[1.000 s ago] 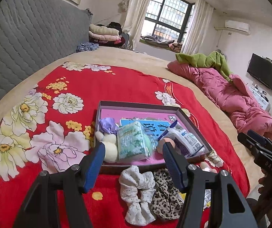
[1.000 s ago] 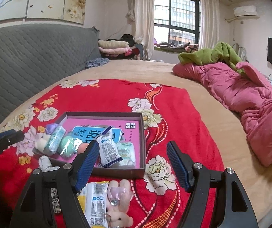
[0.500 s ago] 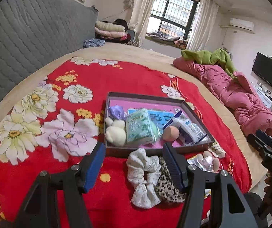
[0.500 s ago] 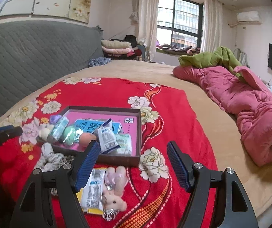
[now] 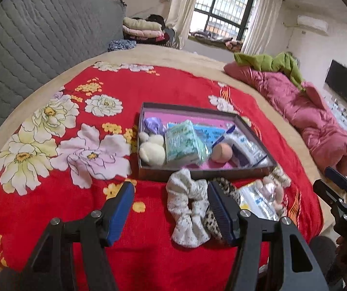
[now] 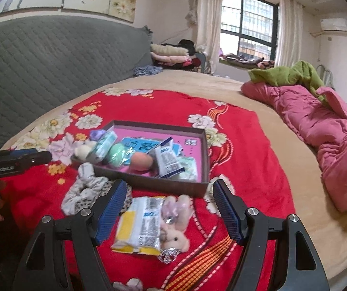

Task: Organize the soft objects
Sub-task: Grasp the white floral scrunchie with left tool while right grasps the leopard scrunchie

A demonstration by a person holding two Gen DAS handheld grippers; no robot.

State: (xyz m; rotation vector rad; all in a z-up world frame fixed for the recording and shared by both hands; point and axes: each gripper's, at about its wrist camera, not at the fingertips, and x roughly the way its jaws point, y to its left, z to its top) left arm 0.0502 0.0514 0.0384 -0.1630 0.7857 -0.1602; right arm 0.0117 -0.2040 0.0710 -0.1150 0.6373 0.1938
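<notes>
Showing only in right view: yellow packet and pink plush bunny lying between released right hand-held gripper, just before box. Hovering released, empty: left hand-held gripper over white scrunchie. Lying bare left of box: red blanket.

The blanket is red with white, pink and yellow flowers; the shallow box on it has dark brown walls and a pink floor. At the box's near edge lie a white speckled scrunchie and a leopard-print scrunchie; beside them a yellow-and-white packet and a pale pink plush bunny; the gripper pads are blue.
</notes>
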